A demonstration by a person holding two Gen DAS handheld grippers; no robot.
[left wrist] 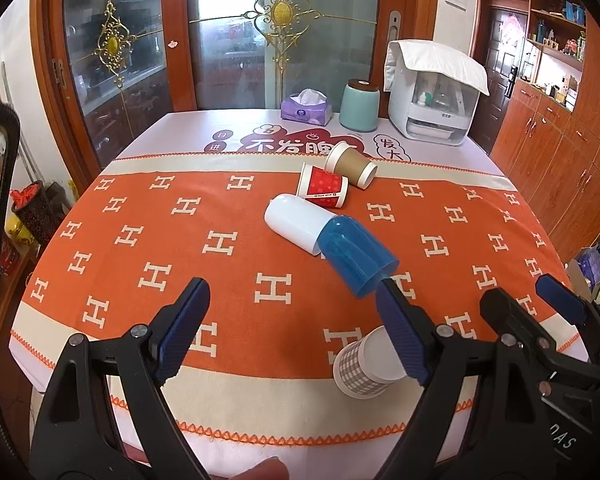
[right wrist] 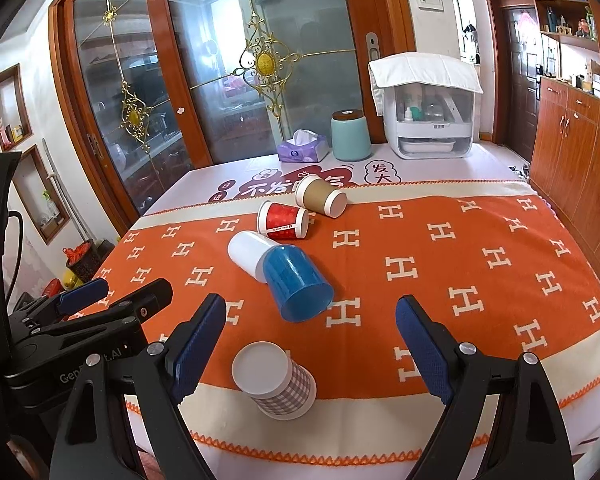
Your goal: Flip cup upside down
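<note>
Five cups (right wrist: 298,282) on the cloth (right wrist: 480,264); left hand-held gripper (left wrist: 292,328) and right hand-held gripper (right wrist: 312,340) both apart.

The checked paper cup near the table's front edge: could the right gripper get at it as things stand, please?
Probably yes: the right gripper is open and the checked paper cup stands just ahead between its fingers, with nothing between; the blue cup lies farther back.

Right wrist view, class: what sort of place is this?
Probably a home dining room: an orange patterned tablecloth on a table, a purple tissue box before wood-framed glass sliding doors, and wooden cabinets.
</note>
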